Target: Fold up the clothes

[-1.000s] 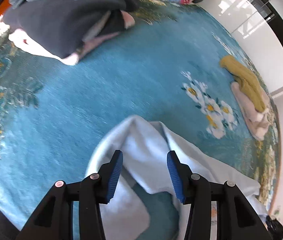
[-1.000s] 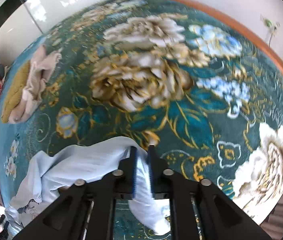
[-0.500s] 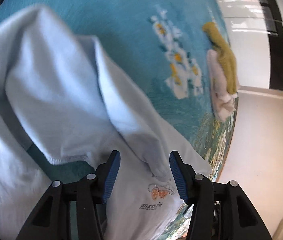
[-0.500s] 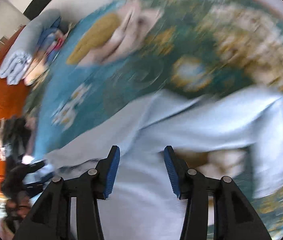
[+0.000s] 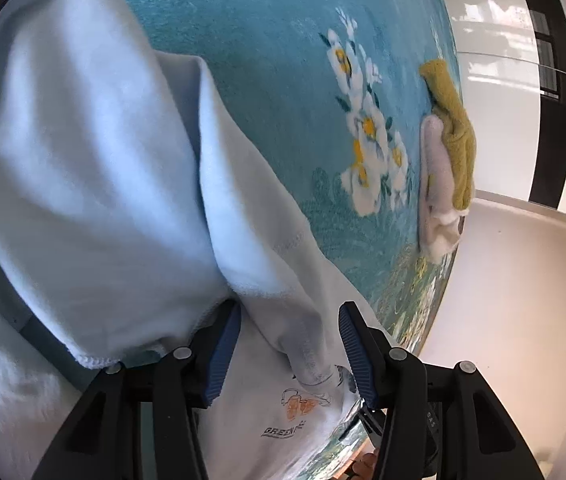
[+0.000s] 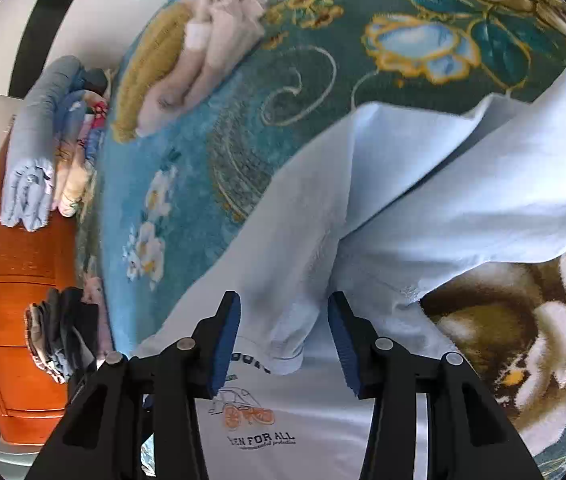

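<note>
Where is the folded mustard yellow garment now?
In the left wrist view the mustard yellow garment lies at the right, on a pale pink folded garment, near the carpet edge beside the white flowers.

The pale blue cotton T-shirt [image 6: 463,184] carries a chest print: in the right wrist view, dark capitals read "EN FOR ALL" under an orange-wheeled vehicle drawing [image 6: 243,408], first letters hidden behind the gripper, and a smaller line beneath is too small to read. Above the drawing, partial dark letters show under a folded sleeve, unreadable. In the left wrist view the same shirt [image 5: 95,184] shows slanted dark capitals "GREEN" [image 5: 283,430], cut off at the fabric edge, below an orange-and-outline drawing.
</note>
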{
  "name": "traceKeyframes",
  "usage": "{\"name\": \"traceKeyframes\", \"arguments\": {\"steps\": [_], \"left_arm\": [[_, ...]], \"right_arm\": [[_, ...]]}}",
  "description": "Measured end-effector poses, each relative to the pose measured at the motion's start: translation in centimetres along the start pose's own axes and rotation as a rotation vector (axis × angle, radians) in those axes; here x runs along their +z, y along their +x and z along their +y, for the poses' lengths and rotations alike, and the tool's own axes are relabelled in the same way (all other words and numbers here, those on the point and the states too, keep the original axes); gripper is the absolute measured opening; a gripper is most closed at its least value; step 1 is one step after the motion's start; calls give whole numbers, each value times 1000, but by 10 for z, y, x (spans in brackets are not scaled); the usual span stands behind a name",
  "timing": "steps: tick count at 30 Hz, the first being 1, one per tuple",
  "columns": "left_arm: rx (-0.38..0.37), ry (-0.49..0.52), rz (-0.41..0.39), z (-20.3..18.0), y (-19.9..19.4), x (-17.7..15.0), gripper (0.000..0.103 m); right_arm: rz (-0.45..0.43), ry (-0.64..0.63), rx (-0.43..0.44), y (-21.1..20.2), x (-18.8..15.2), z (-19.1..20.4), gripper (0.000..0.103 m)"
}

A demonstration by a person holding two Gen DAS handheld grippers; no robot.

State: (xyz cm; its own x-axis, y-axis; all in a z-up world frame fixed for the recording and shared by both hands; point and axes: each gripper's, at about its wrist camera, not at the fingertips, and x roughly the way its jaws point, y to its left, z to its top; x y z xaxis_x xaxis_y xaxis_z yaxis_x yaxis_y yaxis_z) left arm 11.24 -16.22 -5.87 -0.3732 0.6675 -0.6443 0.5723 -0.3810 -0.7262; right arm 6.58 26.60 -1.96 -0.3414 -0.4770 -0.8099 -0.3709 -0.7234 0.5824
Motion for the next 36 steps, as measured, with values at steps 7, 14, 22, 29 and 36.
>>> {"name": "traceKeyframes", "arguments": {"steps": [7, 14, 22, 29, 36], "left_arm": [[24, 25, -20, -3, -1, 5, 27], [-49, 140, -69, -37, -13, 28, 7], [5, 188, -51, -80, 3, 92, 6], [7, 215, -5, -82, 5, 119, 10], [141, 504, 18, -90, -56, 95, 42]], "right_arm": [[24, -42, 23, 3, 4, 14, 8], [-11, -49, 123, -11, 44, 47, 4], [-35, 136, 125, 16, 108, 61, 4], [-35, 255, 43, 49, 123, 47, 7], [-136, 233, 119, 31, 125, 58, 49]]}}
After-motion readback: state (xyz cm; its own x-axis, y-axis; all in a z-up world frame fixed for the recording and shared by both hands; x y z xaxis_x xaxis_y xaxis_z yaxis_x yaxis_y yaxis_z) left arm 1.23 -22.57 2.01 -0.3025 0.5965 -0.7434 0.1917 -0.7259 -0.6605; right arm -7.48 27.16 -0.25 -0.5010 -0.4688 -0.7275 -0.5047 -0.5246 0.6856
